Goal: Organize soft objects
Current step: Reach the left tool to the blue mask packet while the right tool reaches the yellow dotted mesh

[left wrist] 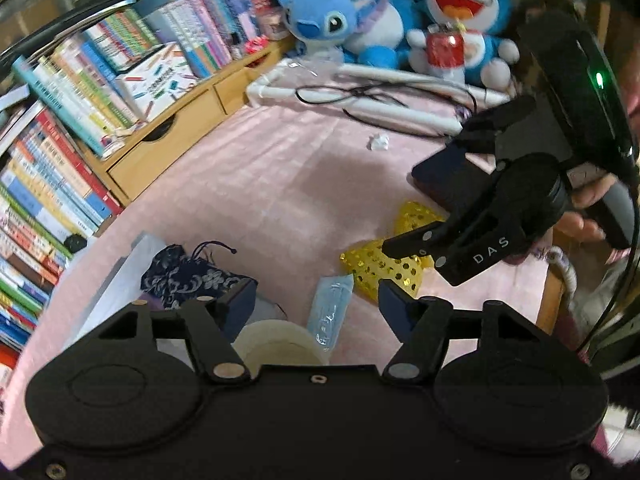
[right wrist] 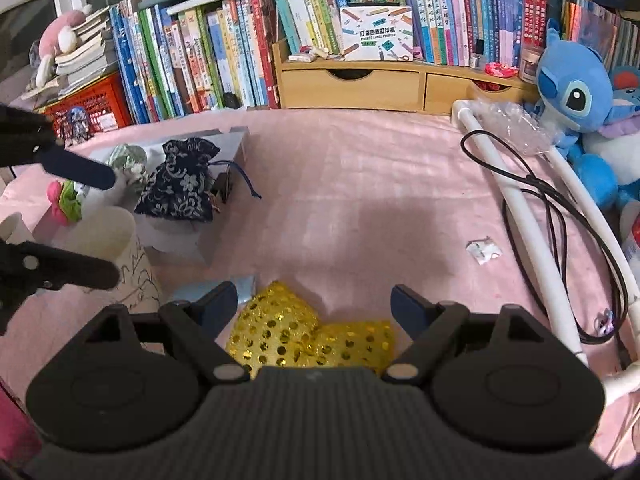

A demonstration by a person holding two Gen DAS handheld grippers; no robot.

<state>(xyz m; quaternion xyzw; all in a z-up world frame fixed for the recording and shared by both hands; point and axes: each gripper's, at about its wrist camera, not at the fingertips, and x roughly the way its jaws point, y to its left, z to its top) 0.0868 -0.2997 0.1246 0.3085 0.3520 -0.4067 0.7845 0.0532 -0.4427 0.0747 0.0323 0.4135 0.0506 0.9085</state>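
Observation:
A yellow sequinned pouch (right wrist: 304,336) lies on the pink bedspread (right wrist: 360,200), between and below the spread fingers of my right gripper (right wrist: 316,304), which is open and presses on nothing. From the left wrist view the right gripper (left wrist: 404,212) hangs over that yellow pouch (left wrist: 376,268). My left gripper (left wrist: 316,300) is open above a white cup (left wrist: 280,340) and a blue packet (left wrist: 332,312), with its pads touching neither. A navy floral drawstring pouch (left wrist: 188,276) (right wrist: 180,180) rests on a silvery box (right wrist: 224,216) to the left.
Blue plush toys (left wrist: 320,16) (right wrist: 572,92) sit at the far end beside a white tube frame (right wrist: 532,232) wound with black cable. A paper scrap (right wrist: 484,250) lies on the bedspread. Books and a wooden drawer unit (right wrist: 360,84) line the back. A hand (left wrist: 588,200) holds the right gripper.

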